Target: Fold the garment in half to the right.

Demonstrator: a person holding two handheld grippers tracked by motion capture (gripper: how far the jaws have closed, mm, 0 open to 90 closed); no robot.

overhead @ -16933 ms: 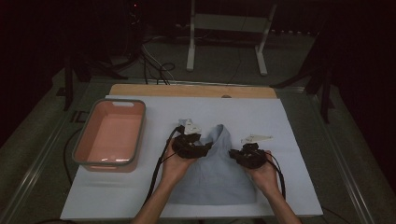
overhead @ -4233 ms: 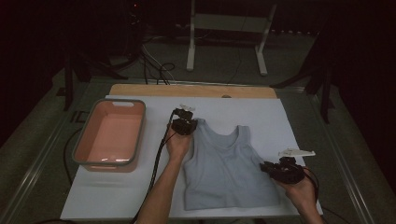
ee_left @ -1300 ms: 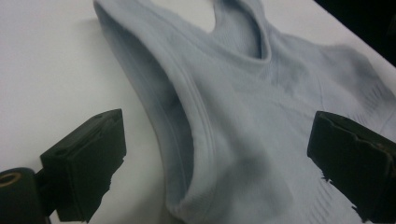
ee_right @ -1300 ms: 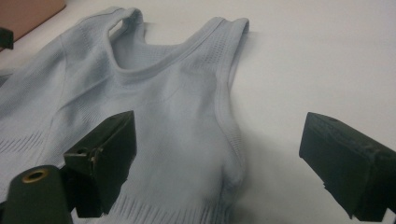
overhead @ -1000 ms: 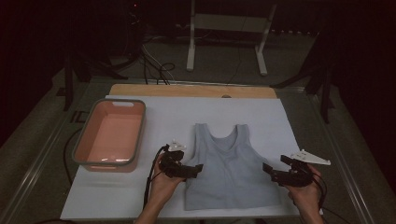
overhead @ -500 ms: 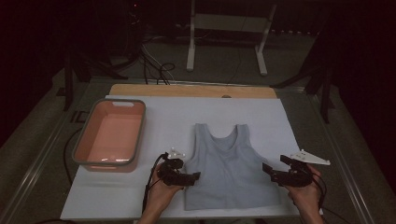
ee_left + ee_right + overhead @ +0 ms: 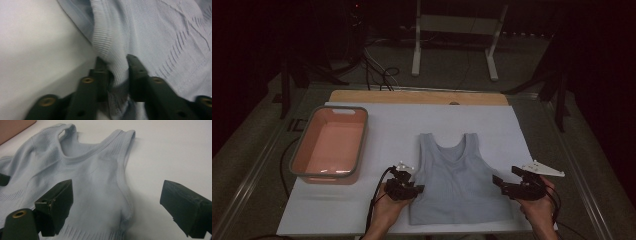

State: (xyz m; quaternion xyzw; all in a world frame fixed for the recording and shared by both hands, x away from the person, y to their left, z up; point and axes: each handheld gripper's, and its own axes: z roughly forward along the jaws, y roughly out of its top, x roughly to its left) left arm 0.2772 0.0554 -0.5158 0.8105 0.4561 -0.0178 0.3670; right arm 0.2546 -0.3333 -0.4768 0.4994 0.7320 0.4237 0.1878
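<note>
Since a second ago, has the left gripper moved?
Yes, slightly. In the high view the left gripper has slid toward the person's side of the table, farther from the pink tub, and is now shut on the side edge of the grey tank top.

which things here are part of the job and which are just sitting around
In the job:
- tank top, flat on the table
- left hand-held gripper, shut on the top's side edge
- right hand-held gripper, open at the top's other side

Lying about:
- pink tub, left of the top, apart from it
- white stand beyond the table
</note>
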